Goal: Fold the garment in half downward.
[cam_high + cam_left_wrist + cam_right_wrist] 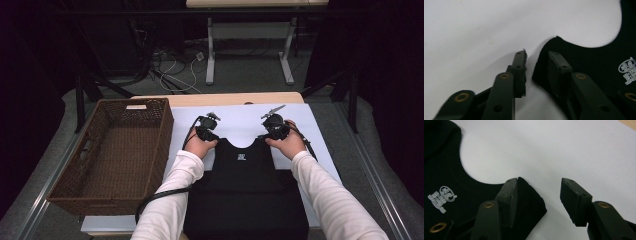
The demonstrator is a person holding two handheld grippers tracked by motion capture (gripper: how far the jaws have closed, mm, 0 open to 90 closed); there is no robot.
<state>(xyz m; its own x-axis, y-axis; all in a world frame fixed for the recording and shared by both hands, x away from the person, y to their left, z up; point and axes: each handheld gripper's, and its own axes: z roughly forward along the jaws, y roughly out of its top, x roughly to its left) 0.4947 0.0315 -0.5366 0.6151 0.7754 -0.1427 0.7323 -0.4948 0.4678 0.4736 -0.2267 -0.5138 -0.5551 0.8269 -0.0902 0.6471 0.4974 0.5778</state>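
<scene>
A black sleeveless top [245, 192] lies flat on the white table cover [240, 116], its two shoulder straps pointing away from the person. A small white label print [627, 70] sits below the neckline. My left gripper [206, 131] is down at the left strap [556, 46]; in the left gripper view its jaws [536, 54] straddle the strap's outer edge with a gap still showing, so it is open. My right gripper [274, 129] is at the right strap [529, 195]. Its jaws [539, 180] stand open, one on the cloth and one over bare table.
A brown wicker basket [167, 135] with nothing in it stands at the left of the table, close beside the left forearm. A cable [155, 197] trails from the left gripper over the front edge. Table legs and cables lie on the floor beyond.
</scene>
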